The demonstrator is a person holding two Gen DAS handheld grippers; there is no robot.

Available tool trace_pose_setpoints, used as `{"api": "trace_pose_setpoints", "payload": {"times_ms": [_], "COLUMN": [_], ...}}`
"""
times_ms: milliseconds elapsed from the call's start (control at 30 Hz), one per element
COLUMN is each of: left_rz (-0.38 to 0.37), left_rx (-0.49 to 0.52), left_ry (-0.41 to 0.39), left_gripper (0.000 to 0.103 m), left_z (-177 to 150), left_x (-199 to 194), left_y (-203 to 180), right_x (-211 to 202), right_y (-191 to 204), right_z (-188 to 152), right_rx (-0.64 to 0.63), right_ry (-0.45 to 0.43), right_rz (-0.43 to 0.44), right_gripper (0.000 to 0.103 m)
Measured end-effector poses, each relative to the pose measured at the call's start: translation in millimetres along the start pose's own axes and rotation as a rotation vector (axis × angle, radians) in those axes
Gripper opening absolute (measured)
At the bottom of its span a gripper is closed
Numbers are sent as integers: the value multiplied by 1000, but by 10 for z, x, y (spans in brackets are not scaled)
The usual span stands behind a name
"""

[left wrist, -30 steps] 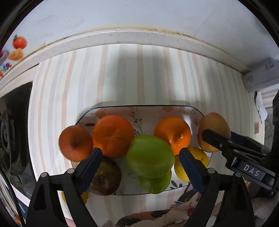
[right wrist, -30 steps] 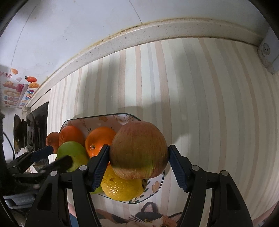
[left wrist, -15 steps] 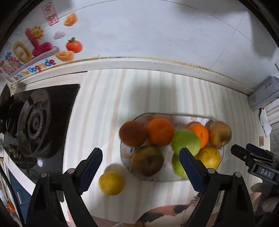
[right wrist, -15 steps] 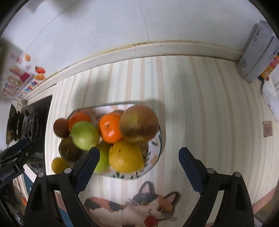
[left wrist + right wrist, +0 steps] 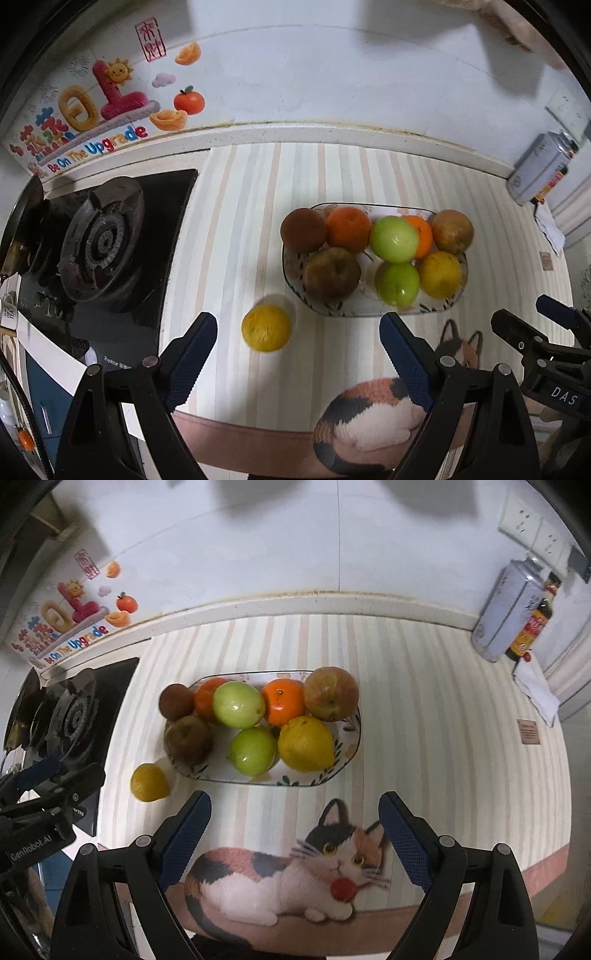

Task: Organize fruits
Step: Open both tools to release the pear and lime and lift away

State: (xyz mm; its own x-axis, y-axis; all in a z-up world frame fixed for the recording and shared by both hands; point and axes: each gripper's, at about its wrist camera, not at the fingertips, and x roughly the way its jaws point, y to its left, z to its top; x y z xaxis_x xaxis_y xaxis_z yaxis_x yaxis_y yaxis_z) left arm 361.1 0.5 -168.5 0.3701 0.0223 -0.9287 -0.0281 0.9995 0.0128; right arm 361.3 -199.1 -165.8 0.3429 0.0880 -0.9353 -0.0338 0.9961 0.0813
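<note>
The fingers of the left gripper (image 5: 298, 345) stand wide apart and hold nothing; between them, lower on the mat, lies a loose yellow fruit (image 5: 266, 327), just outside the near left corner of the plate (image 5: 458, 299) and not touching it. The fingers of the right gripper (image 5: 294, 825) are also spread and empty, their jaws having just been opening with nothing left between them; below them lies the printed cat (image 5: 295, 871) on the striped mat (image 5: 424, 709). The plate sits beyond both grippers on the mat and holds eight fruits: a brown fruit (image 5: 176, 700) at the far left, two oranges (image 5: 283, 701) along the far edge, a red-green apple (image 5: 331, 693) at the far right, two green apples (image 5: 238, 704), a dark apple (image 5: 188, 739) at the near left and a large yellow fruit (image 5: 306, 743) at the near right. The fruits touch one another. A gas burner (image 5: 99, 240) lies to the left of the mat. A tall can (image 5: 504, 613) and a dark bottle (image 5: 532, 627) stand at the far right against the wall.
</note>
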Motion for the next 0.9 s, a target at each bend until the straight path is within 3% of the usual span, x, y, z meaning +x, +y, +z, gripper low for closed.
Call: {"api": "trace_pose_setpoints", "payload": {"times_ms": [300, 567, 767, 900], "left_rz": [-16, -17, -26, 9], "left_rx": [2, -5, -3, -12], "left_ry": [-122, -205, -178, -131], "left_gripper": [90, 90, 90, 102], "left_z": [-313, -459, -454, -434], "left_x": [-558, -851, -763, -539], "left_y": [122, 179, 173, 198], "right_x": [-655, -872, -751, -435], "right_y": [194, 286, 26, -412], "right_z": [-359, -501, -500, -549], "right_rx": [10, 21, 108, 220], "right_ry": [-117, -174, -158, -86], "right_rz": [-17, -6, 86, 101], "right_gripper": [94, 94, 94, 94]}}
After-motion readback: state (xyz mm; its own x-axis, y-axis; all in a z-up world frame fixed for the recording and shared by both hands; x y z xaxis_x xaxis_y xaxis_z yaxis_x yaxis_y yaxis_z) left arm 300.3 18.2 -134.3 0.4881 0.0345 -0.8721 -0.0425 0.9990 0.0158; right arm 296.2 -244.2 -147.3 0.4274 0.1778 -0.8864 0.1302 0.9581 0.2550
